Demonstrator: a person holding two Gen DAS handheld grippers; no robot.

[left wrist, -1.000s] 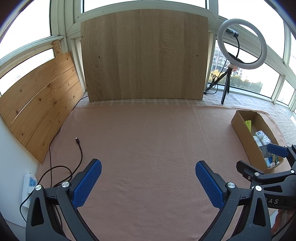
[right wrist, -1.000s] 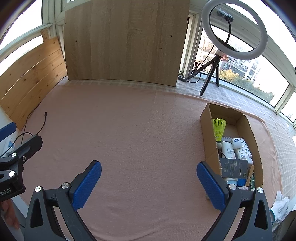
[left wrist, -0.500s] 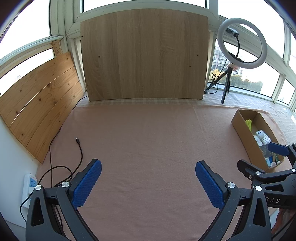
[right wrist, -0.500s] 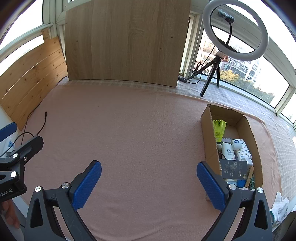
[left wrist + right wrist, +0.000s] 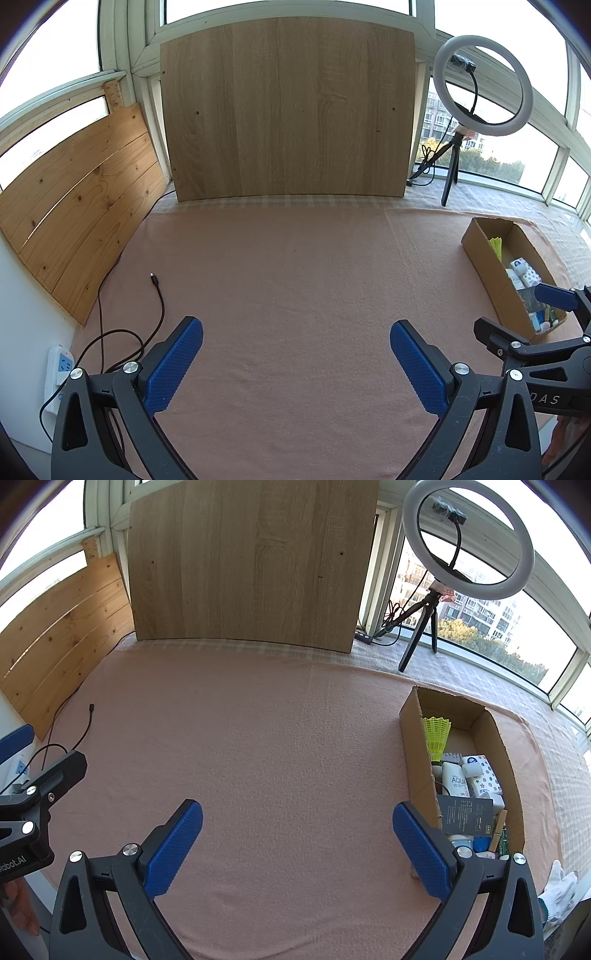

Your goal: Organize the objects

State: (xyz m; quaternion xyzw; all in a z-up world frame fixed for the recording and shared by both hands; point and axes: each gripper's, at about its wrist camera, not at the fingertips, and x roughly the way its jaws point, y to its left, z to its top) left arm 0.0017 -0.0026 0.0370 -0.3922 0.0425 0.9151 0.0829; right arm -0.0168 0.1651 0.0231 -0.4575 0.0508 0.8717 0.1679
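1. Right now both of my grippers hover over the pink cloth (image 5: 295,288) on the table, the left gripper (image 5: 295,365) and the right gripper (image 5: 297,847) alike with jaws spread wide and nothing between them.
2. Everything the task concerns sits in the cardboard box (image 5: 415,738), just beyond my right gripper's right jaw and well off to the right of my left gripper's jaws.
3. Inside the box I can pick out a yellow shuttlecock (image 5: 436,736) at the far end, a white tube (image 5: 455,781), a white dotted pack (image 5: 482,775) beside it and a dark card (image 5: 465,814) lying over the near items; smaller bits at the near end are too jumbled to name.
4. Ahead of and between my jaws the cloth carries no loose item, so I judge the gathering is done or nearly done; whether the task wants the box emptied instead, I cannot tell.
5. Left of my left jaws lie only a black cable (image 5: 159,291) and a white power strip (image 5: 59,373), which do not look like things to sort.
6. Readable writing: "AQUA" on the white tube. The print on the dark card is too small to read.
7. Far ahead stands a ring light (image 5: 467,539) before the window.
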